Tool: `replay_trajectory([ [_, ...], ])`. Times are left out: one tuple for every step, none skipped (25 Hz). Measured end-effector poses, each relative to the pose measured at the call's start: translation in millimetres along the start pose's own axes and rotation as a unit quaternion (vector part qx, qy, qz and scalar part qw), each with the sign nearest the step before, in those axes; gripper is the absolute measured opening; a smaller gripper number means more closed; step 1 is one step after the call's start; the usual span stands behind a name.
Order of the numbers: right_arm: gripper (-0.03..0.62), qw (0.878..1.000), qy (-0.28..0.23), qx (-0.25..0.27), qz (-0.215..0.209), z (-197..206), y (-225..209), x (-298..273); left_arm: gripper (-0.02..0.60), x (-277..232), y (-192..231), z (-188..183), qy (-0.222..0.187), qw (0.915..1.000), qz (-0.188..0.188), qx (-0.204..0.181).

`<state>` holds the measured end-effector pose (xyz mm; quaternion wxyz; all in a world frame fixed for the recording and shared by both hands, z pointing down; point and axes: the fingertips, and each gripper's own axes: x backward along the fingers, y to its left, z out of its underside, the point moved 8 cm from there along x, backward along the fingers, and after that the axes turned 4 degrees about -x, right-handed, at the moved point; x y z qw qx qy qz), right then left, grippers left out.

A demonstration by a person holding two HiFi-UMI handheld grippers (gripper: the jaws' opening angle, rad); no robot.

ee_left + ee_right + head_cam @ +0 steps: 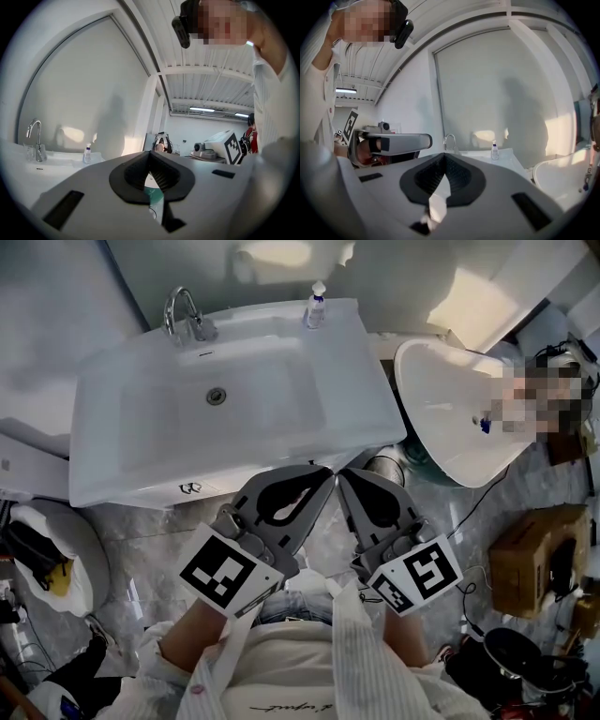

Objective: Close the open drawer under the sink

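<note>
The white sink (112, 479) with its chrome faucet (187, 320) fills the upper middle of the head view. No drawer shows; whatever is under the sink is hidden by its top. My left gripper (323, 474) and right gripper (347, 479) are held side by side just in front of the sink's front edge, tips nearly touching each other. Both are shut with nothing between the jaws. Each gripper view looks upward: the left gripper (149, 152) and the right gripper (444, 155) have their tips meeting, with the faucet (450, 140) beyond.
A small soap bottle (316, 307) stands at the sink's back right corner. A white bowl-shaped fixture (450, 409) sits right of the sink. A cardboard box (534, 554) and cables lie on the marble floor at the right; another white fixture (56, 549) at left.
</note>
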<state>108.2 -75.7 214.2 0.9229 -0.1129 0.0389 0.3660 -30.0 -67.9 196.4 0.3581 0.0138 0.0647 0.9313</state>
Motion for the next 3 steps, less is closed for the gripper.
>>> replay_trajectory([
  [0.009, 1.000, -0.001, 0.000, 0.001, -0.2, -1.0, 1.0, 0.015, -1.8, 0.5, -1.2, 0.004, 1.0000, 0.006, -0.002],
  [0.009, 1.000, -0.001, 0.000, 0.003, -0.5, -2.1, 2.2, 0.015, -4.0, 0.8, -2.9, 0.010, 0.9999, 0.013, -0.003],
  [0.009, 1.000, -0.002, 0.001, 0.004, -0.9, -3.3, 3.5, 0.015, -6.4, 0.9, -4.8, 0.016, 0.9996, 0.022, -0.004],
])
